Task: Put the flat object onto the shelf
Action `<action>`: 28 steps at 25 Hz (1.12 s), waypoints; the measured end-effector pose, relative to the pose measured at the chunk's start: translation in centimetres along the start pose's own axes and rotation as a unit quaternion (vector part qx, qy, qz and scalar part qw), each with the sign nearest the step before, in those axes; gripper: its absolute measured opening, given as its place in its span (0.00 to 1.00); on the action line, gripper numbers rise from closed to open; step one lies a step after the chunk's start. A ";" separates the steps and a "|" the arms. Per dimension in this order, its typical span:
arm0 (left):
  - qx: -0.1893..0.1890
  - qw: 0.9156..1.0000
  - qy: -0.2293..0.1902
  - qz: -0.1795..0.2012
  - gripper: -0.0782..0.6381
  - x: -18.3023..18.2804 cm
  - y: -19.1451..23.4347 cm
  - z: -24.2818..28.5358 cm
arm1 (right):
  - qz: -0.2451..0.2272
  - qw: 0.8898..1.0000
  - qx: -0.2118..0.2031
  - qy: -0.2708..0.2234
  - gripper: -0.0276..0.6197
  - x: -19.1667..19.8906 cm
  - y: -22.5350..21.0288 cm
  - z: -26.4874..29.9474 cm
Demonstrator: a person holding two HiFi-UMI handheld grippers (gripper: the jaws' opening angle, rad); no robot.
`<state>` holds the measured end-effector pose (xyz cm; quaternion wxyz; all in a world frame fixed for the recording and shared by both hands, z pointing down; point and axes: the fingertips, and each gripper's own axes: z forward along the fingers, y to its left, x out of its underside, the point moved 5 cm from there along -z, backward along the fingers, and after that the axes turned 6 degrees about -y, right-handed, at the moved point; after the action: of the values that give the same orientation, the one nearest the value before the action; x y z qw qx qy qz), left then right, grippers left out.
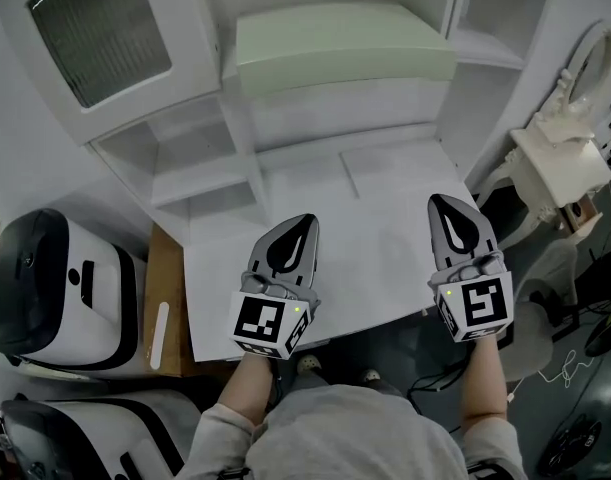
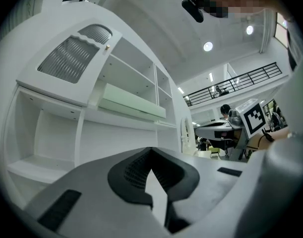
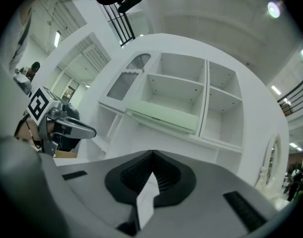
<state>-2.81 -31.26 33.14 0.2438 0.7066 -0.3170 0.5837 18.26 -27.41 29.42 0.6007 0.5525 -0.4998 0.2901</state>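
On shelf [image 1: 345,103], green flat obj [image 1: 345,48], machines [image 1: 55,288] L of table [image 1: 385,248]

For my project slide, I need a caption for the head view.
Left gripper and right gripper, both shut and empty, above a white table; a pale green board lies on the shelf unit.

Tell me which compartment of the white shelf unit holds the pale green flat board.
The wide lower middle compartment, right of the ribbed-glass door; the others look bare.
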 end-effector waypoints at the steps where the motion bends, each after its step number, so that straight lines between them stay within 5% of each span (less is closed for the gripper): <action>1: -0.001 1.000 0.000 0.000 0.13 0.0 -0.4 0.0 | 0.009 1.000 -0.001 0.001 0.06 0.4 0.0 -0.5; 14: -0.031 0.999 0.010 -0.003 0.13 0.8 -4.3 -1.9 | 0.101 0.995 -0.013 0.015 0.06 4.9 1.0 -5.5; 28: -0.041 0.999 0.014 0.003 0.13 0.8 -6.3 -2.5 | 0.122 0.992 -0.022 0.008 0.06 5.4 0.2 -7.2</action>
<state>0.20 -25.30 34.58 0.2748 0.6872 -0.3393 0.5806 21.85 -21.56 35.27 0.5774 0.4715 -0.5645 0.3544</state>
